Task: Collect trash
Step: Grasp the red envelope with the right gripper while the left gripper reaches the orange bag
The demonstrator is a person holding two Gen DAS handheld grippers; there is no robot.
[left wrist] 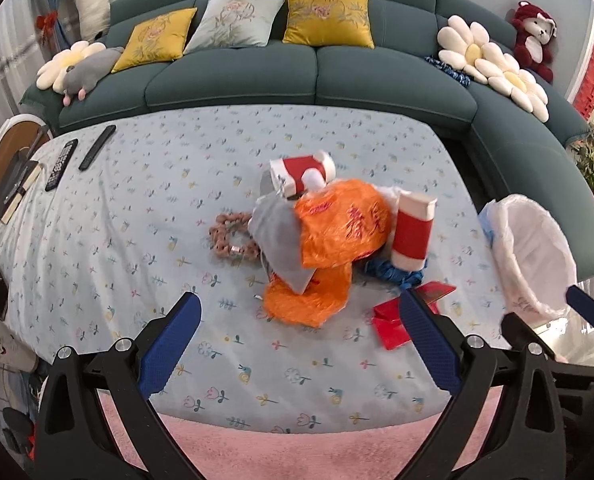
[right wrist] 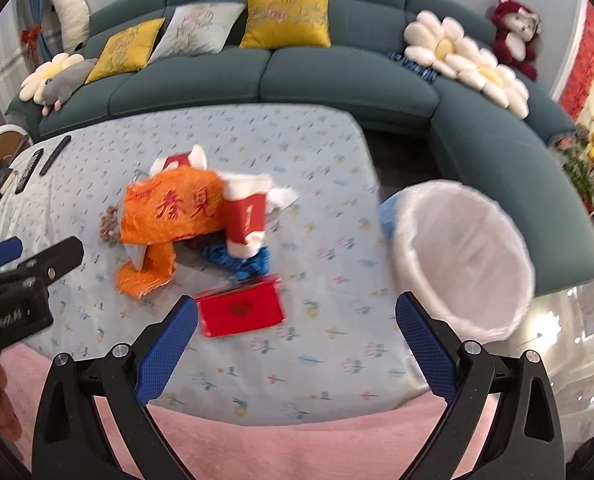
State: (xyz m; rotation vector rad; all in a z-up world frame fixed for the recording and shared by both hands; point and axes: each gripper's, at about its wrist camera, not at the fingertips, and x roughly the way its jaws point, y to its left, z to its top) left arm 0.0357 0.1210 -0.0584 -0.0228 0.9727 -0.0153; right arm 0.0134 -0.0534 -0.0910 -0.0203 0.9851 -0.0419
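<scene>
A heap of trash lies mid-table: an orange plastic bag (left wrist: 337, 232) (right wrist: 169, 208), two red-and-white paper cups (left wrist: 413, 232) (left wrist: 301, 172), a grey wrapper (left wrist: 277, 240), a crumpled blue wrapper (left wrist: 393, 274) (right wrist: 245, 262) and a red envelope (left wrist: 393, 320) (right wrist: 241, 312). My left gripper (left wrist: 297, 304) hangs open above the near table edge, just short of the heap. Open too, my right gripper (right wrist: 297, 308) hovers with the red envelope by its left finger. A white-lined bin (left wrist: 537, 252) (right wrist: 461, 260) stands at the table's right end.
The table wears a pale blue flowered cloth (left wrist: 137, 220). Two remotes (left wrist: 77, 160) lie at its far left, and a brown bead bracelet (left wrist: 229, 240) sits left of the heap. A green sofa (left wrist: 297, 80) with cushions runs behind. Pink carpet (left wrist: 297, 452) lies below.
</scene>
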